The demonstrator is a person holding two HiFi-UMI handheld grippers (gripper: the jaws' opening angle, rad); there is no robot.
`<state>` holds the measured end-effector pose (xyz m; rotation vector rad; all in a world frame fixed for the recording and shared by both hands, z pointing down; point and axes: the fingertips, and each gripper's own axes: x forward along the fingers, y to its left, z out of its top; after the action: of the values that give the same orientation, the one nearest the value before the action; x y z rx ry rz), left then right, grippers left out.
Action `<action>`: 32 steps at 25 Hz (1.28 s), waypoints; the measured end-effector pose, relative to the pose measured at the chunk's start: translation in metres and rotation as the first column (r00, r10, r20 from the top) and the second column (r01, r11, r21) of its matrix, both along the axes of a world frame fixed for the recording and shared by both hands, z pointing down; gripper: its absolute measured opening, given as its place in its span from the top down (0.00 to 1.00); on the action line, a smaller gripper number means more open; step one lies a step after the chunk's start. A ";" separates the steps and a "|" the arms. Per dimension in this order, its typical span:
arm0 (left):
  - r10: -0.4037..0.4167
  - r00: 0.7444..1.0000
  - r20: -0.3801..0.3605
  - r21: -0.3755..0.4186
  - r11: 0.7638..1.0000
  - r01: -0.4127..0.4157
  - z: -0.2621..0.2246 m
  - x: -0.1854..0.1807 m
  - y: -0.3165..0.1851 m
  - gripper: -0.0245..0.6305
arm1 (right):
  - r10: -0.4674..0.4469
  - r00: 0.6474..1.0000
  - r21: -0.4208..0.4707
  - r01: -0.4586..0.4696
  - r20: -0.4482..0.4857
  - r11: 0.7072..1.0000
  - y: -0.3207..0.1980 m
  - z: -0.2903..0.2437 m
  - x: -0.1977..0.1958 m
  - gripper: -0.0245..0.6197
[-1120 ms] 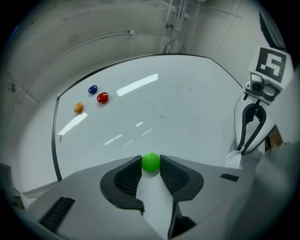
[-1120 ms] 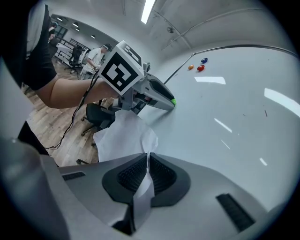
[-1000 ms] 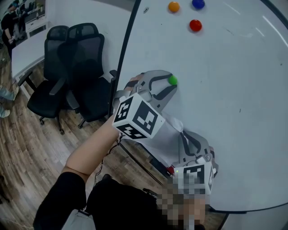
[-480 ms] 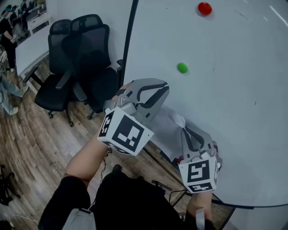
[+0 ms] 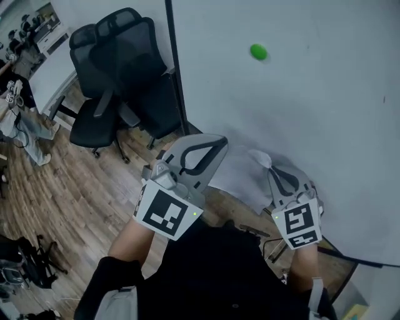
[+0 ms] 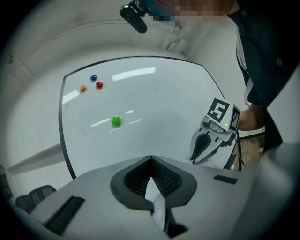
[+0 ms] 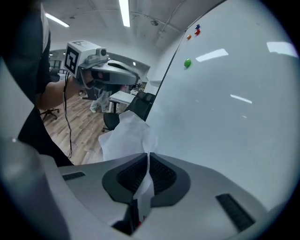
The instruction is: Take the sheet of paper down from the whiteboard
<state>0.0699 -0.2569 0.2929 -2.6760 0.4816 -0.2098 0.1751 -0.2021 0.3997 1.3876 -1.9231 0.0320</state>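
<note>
**Sheet pinched from both sides, low against the whiteboard**

The left gripper (image 5: 217,146) is closing flat on one edge of the sheet of paper (image 5: 240,179); a white sliver is showing between its ribbed pads. The right gripper (image 5: 275,170) is clamping the opposite edge. The rumpled sheet is hanging between them in front of the whiteboard's (image 5: 325,112) lower part, well below the green magnet (image 5: 258,52). Whether it is touching the board cannot be told. Blue (image 6: 93,78), orange (image 6: 83,88) and red (image 6: 99,85) magnets are sitting together near the board's top corner. The glossy white surface is catching streaks from the ceiling lights (image 7: 124,11). Two black office chairs (image 5: 119,75) are standing on the wooden floor (image 5: 69,187) beside the board's dark frame (image 5: 175,75).
</note>
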 end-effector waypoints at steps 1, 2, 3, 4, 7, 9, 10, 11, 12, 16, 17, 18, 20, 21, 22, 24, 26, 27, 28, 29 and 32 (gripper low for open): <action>0.005 1.000 0.016 -0.021 1.000 -0.004 0.011 -0.002 0.003 0.94 | -0.001 1.000 -0.001 0.001 0.026 1.000 0.003 0.005 0.000 0.92; 0.009 1.000 0.020 -0.044 0.999 -0.008 0.022 -0.003 0.005 0.94 | -0.004 0.998 0.002 0.004 0.055 1.000 0.006 0.010 0.000 0.92; 0.012 1.000 0.017 -0.069 0.998 -0.011 0.032 -0.004 0.008 0.94 | -0.009 0.996 0.006 0.009 0.085 1.000 0.009 0.014 0.000 0.92; 0.015 1.000 0.008 -0.095 0.995 -0.014 0.041 -0.005 0.010 0.94 | -0.015 0.993 0.010 0.014 0.113 1.000 0.011 0.018 -0.001 0.92; 0.027 0.999 -0.030 -0.175 0.984 -0.032 0.069 -0.007 0.018 0.94 | -0.023 0.984 0.014 0.021 0.175 1.000 0.021 0.036 0.000 0.92; 0.047 0.996 -0.073 -0.235 0.970 -0.063 0.086 -0.007 0.026 0.94 | -0.022 0.977 0.028 0.016 0.213 0.999 0.025 0.046 0.002 0.92; 0.060 0.993 -0.099 -0.274 0.958 -0.085 0.095 -0.007 0.030 0.94 | -0.021 0.972 0.038 0.012 0.233 0.999 0.027 0.051 0.003 0.92; 0.071 0.990 -0.120 -0.315 0.943 -0.106 0.104 -0.007 0.034 0.94 | -0.021 0.968 0.046 0.010 0.252 0.999 0.029 0.056 0.003 0.92; 0.077 0.988 -0.135 -0.355 0.927 -0.121 0.113 -0.008 0.038 0.94 | -0.021 0.963 0.048 0.009 0.268 0.999 0.032 0.061 0.003 0.92; 0.102 0.985 -0.142 -0.422 0.894 -0.153 0.138 -0.007 0.056 0.94 | -0.010 0.940 0.048 -0.007 0.340 0.999 0.042 0.086 0.006 0.92; 0.109 0.984 -0.141 -0.433 0.887 -0.160 0.145 -0.005 0.061 0.94 | -0.007 0.931 0.058 -0.016 0.365 0.998 0.044 0.091 0.006 0.92; 0.113 0.983 -0.142 -0.453 0.876 -0.166 0.153 -0.003 0.066 0.94 | -0.007 0.922 0.077 -0.024 0.386 0.997 0.046 0.094 0.005 0.92; 0.108 0.982 -0.154 -0.506 0.845 -0.172 0.172 0.001 0.071 0.94 | -0.021 0.913 0.121 -0.031 0.408 0.992 0.048 0.099 0.000 0.92; 0.103 0.982 -0.157 -0.528 0.832 -0.171 0.180 0.003 0.073 0.94 | -0.032 0.913 0.138 -0.027 0.407 0.990 0.049 0.103 -0.003 0.92; 0.097 0.984 -0.152 -0.544 0.823 -0.165 0.188 0.004 0.074 0.94 | -0.042 0.914 0.151 -0.021 0.403 0.988 0.050 0.107 -0.006 0.92; 0.086 0.987 -0.133 -0.563 0.813 -0.147 0.202 0.005 0.076 0.94 | -0.050 0.911 0.158 -0.017 0.409 0.987 0.052 0.120 -0.009 0.92; 0.088 0.987 -0.138 -0.562 0.813 -0.151 0.214 0.004 0.080 0.94 | -0.038 0.895 0.153 -0.034 0.445 0.988 0.055 0.132 -0.009 0.92; 0.090 0.986 -0.142 -0.562 0.812 -0.155 0.219 0.003 0.081 0.94 | -0.032 0.887 0.156 -0.046 0.461 0.987 0.056 0.136 -0.008 0.92; 0.091 0.985 -0.143 -0.565 0.810 -0.157 0.222 0.003 0.083 0.94 | -0.030 0.882 0.165 -0.054 0.471 0.985 0.056 0.140 -0.007 0.92; 0.092 0.986 -0.140 -0.570 0.806 -0.156 0.224 0.004 0.085 0.94 | -0.029 0.882 0.174 -0.060 0.471 0.983 0.057 0.143 -0.006 0.92; 0.092 0.986 -0.137 -0.582 0.798 -0.155 0.232 0.004 0.089 0.94 | -0.019 0.888 0.185 -0.075 0.459 0.980 0.061 0.152 -0.003 0.92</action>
<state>0.0743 -0.1684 0.5253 -3.3375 0.2968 -0.2120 0.1722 -0.1412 0.5520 1.6527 -2.3469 0.2053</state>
